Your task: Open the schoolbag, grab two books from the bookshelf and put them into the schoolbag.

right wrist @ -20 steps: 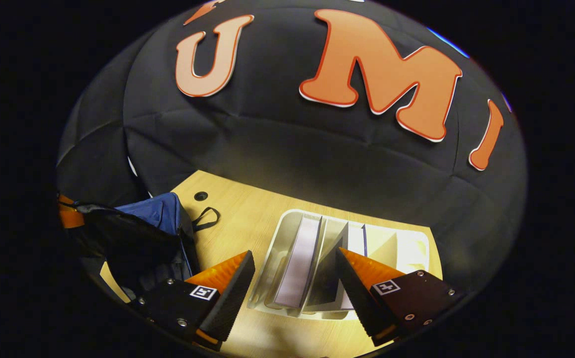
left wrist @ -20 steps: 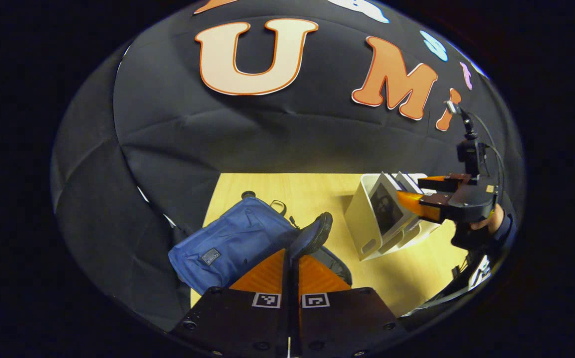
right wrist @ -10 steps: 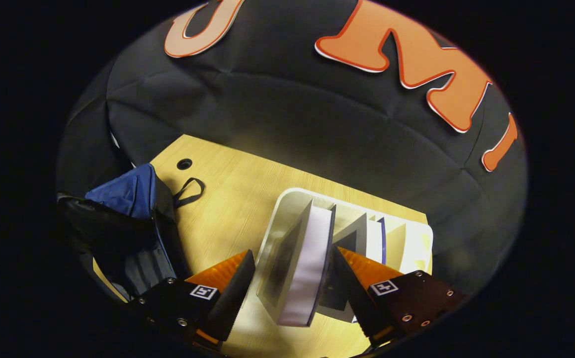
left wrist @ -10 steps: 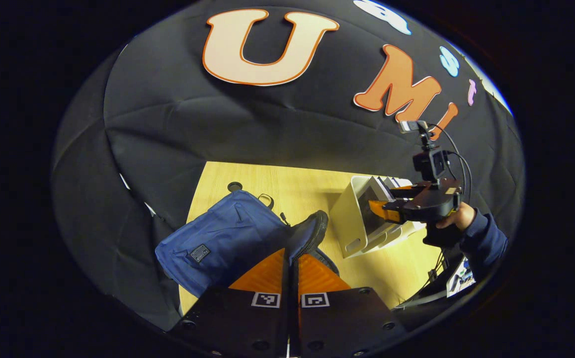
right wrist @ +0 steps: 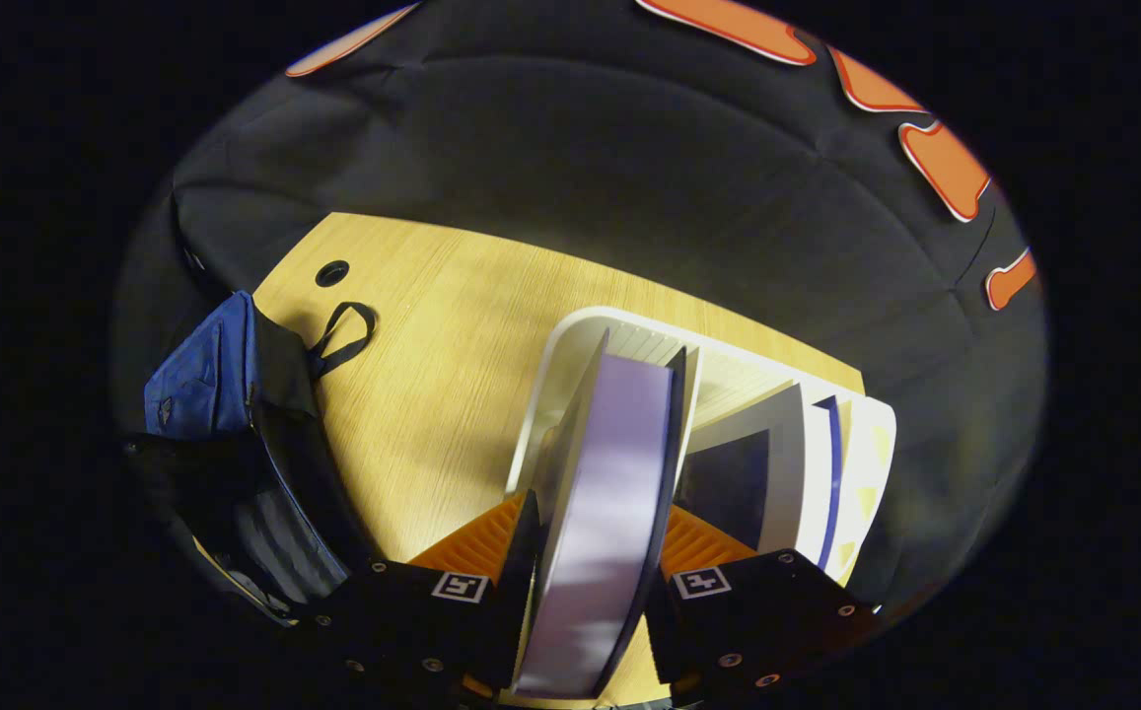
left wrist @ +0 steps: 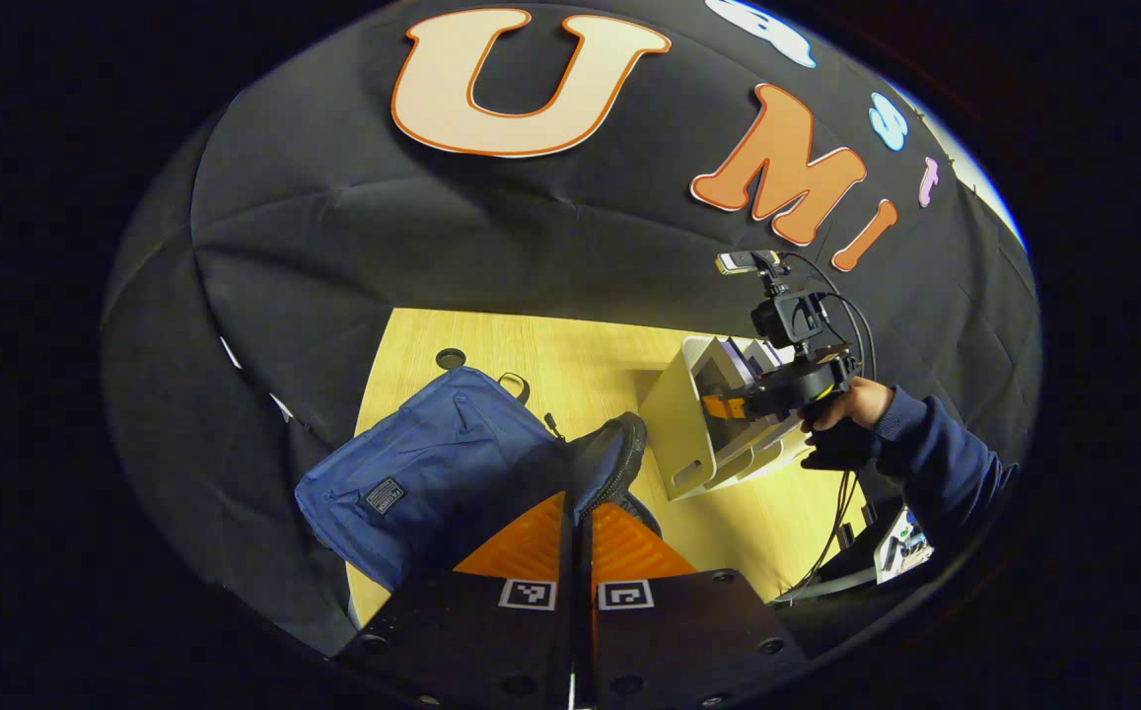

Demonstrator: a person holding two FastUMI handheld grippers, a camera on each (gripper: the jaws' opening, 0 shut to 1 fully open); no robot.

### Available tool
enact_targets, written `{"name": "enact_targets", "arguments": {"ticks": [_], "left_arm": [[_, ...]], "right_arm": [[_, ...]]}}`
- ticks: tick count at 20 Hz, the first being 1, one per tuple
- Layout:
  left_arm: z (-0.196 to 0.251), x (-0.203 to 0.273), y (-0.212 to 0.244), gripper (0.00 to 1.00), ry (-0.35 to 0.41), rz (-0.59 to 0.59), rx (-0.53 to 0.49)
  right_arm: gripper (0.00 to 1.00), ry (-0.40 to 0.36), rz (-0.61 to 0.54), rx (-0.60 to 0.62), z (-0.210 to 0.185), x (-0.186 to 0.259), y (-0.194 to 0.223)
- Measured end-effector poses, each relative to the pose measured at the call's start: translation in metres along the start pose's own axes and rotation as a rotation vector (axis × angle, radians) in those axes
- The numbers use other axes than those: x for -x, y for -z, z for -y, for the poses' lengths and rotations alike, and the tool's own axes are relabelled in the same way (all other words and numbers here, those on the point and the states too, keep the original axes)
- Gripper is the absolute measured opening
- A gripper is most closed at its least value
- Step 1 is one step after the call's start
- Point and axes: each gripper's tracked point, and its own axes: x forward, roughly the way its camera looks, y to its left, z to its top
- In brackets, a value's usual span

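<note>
The blue schoolbag (left wrist: 422, 463) lies on the wooden table, and my left gripper (left wrist: 578, 508) is shut on its black zip-edged flap (left wrist: 614, 459), holding it lifted. In the right gripper view the schoolbag (right wrist: 200, 380) is at the left with its dark mouth open. My right gripper (right wrist: 595, 557) is shut on an upright book (right wrist: 609, 483) with a pale lilac page edge, standing in the leftmost slot of the white bookshelf (right wrist: 570, 330). In the left gripper view the right gripper (left wrist: 728, 404) sits over the bookshelf (left wrist: 678, 424), held by a hand (left wrist: 841, 409).
More books (right wrist: 762, 468) stand in the bookshelf's slots to the right of the held one. A black strap loop (right wrist: 343, 330) and a round cable hole (right wrist: 331, 273) lie on the table (right wrist: 432, 375) between bag and shelf. Cables hang below the sleeve (left wrist: 925, 463).
The right gripper came down over the lilac-edged book and its open fingers closed onto both covers. The left gripper kept its hold on the bag flap.
</note>
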Motion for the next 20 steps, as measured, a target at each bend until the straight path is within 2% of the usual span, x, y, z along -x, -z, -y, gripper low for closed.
{"name": "enact_targets", "arguments": {"ticks": [2,6,7,8,9,11,17,18,20], "left_arm": [[0.002,0.008,0.001,0.01,0.007,-0.001,0.016],[0.000,0.009,0.007,0.01,0.010,-0.006,0.026],[0.001,0.009,0.007,0.06,0.013,-0.009,0.031],[0.001,0.010,0.007,0.01,0.016,-0.009,0.030],[0.001,0.009,0.008,0.01,0.014,-0.008,0.031],[-0.001,0.008,0.007,0.01,0.013,-0.009,0.025],[0.001,0.012,0.013,0.02,0.012,-0.011,0.017],[0.001,0.010,0.014,0.06,0.011,-0.010,0.017],[0.002,0.009,0.015,0.01,0.010,-0.012,0.021]], "right_arm": [[0.52,0.012,-0.003,-0.004,0.000,-0.003,-0.002],[0.48,-0.013,-0.046,-0.044,0.002,-0.008,0.005],[0.48,-0.022,-0.044,-0.060,0.002,-0.009,0.005],[0.48,-0.036,-0.038,-0.076,0.000,-0.008,0.005],[0.46,-0.067,-0.046,-0.090,-0.004,-0.007,0.006],[0.44,-0.081,-0.048,-0.118,-0.001,-0.006,0.012],[0.42,-0.130,0.036,-0.146,0.004,0.034,0.011],[0.43,-0.144,0.053,-0.155,0.004,0.045,0.010],[0.42,-0.171,0.093,-0.174,0.008,0.064,0.008]]}}
